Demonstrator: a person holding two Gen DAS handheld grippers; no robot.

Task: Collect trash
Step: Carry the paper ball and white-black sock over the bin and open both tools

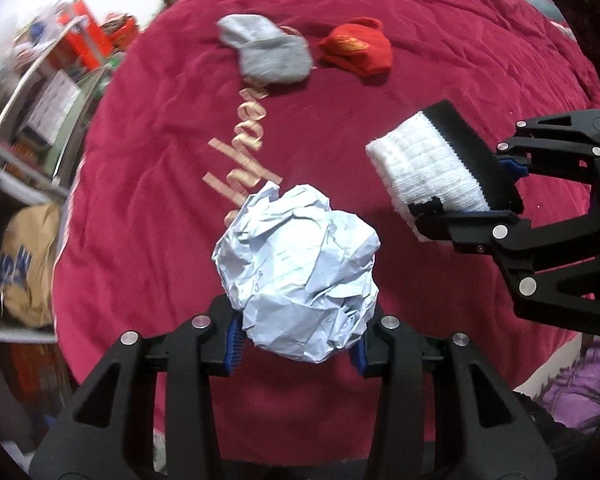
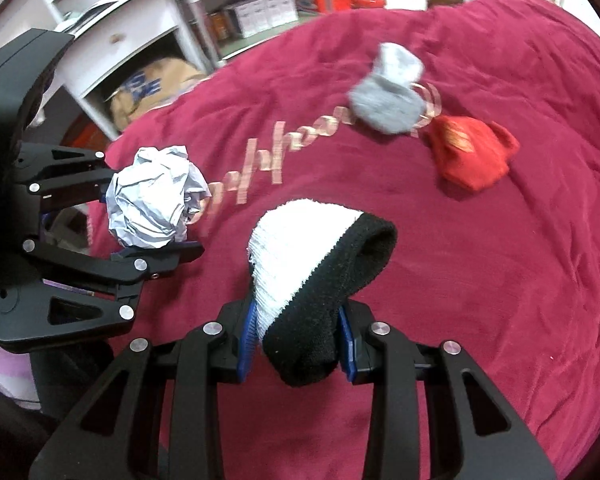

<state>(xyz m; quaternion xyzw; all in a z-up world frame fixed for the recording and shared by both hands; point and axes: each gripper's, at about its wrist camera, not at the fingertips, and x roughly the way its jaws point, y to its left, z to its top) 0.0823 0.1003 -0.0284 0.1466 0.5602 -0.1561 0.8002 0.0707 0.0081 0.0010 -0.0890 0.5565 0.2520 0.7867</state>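
My left gripper is shut on a crumpled ball of pale paper and holds it above the crimson bedspread. The paper ball also shows at the left of the right wrist view, held in the left gripper. My right gripper is shut on a white and black sock, lifted off the bed. The sock also shows in the left wrist view, in the right gripper.
A grey sock and a red sock lie on the bedspread further away; both show in the right wrist view, grey sock, red sock. White shelves with boxes and a tan bag stand beside the bed.
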